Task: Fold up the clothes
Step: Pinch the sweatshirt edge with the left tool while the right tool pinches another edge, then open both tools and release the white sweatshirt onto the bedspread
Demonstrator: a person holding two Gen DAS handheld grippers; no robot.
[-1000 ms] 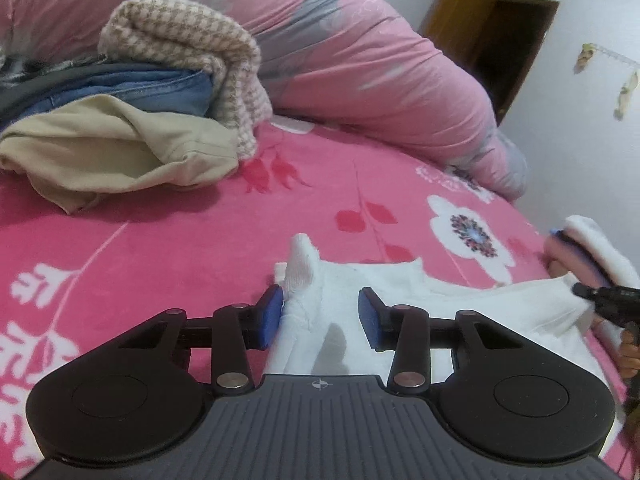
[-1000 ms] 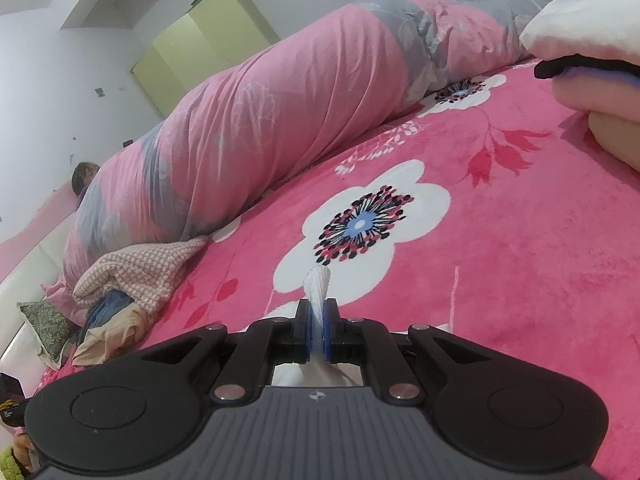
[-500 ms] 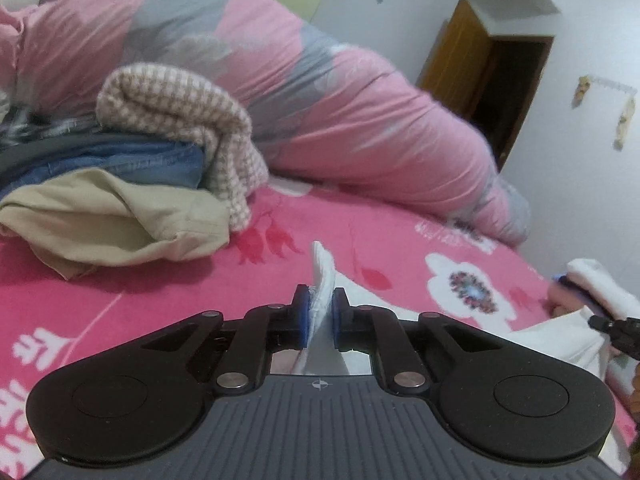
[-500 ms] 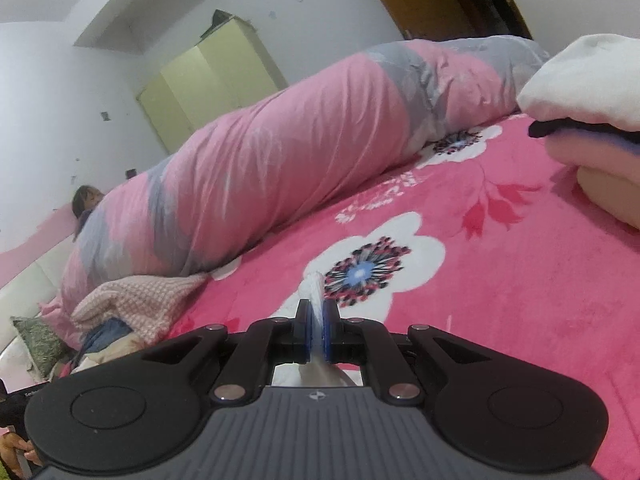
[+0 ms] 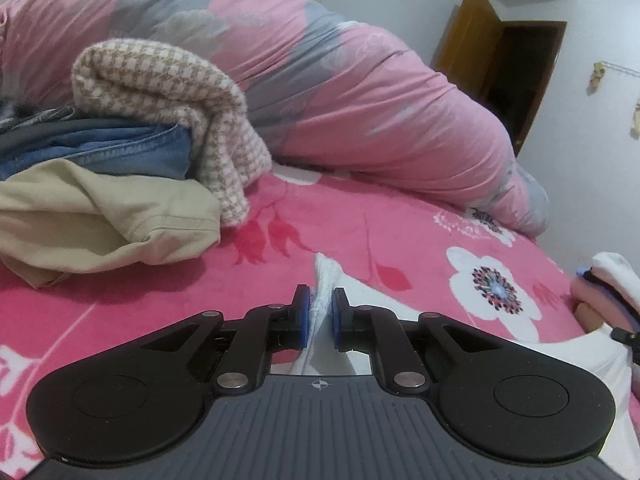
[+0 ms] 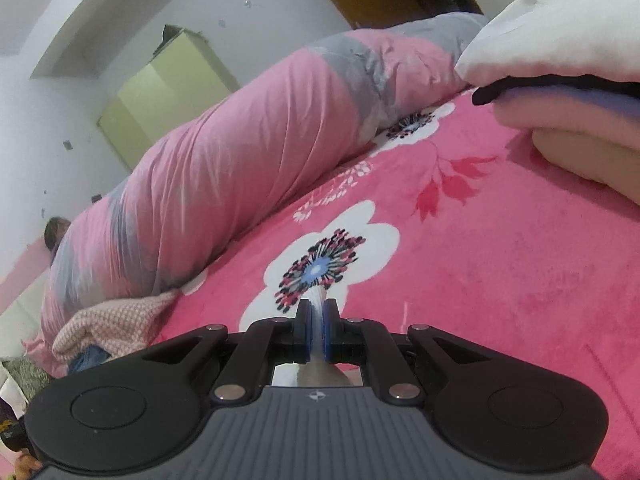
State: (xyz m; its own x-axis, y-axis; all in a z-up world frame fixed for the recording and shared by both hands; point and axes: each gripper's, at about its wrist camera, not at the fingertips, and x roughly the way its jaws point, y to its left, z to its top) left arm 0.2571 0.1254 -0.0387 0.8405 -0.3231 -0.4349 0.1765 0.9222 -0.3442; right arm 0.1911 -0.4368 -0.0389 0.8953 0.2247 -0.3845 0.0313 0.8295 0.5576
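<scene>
A white garment [image 5: 460,330] lies on the pink flowered bed cover [image 5: 340,224], and I hold it by two spots. My left gripper [image 5: 320,312] is shut on a bunched fold of it that sticks up past the blue pads. From there the cloth stretches right toward the other gripper's black tip [image 5: 624,334] at the frame edge. In the right wrist view my right gripper [image 6: 317,326] is shut on a thin strip of the white garment [image 6: 318,302]; the rest of the cloth is hidden under the gripper body.
A heap of clothes lies at the left: beige garment [image 5: 100,220], blue jeans [image 5: 120,152], checked knit [image 5: 168,92]. A long rolled pink-and-grey duvet [image 6: 224,168] runs along the far side. A stack of folded clothes [image 6: 568,80] sits at the right. A wooden door [image 5: 476,44] and green wardrobe [image 6: 160,108] stand behind.
My left gripper closed on the white fold that stood between its open fingers. Both views now sit higher and more level over the bed.
</scene>
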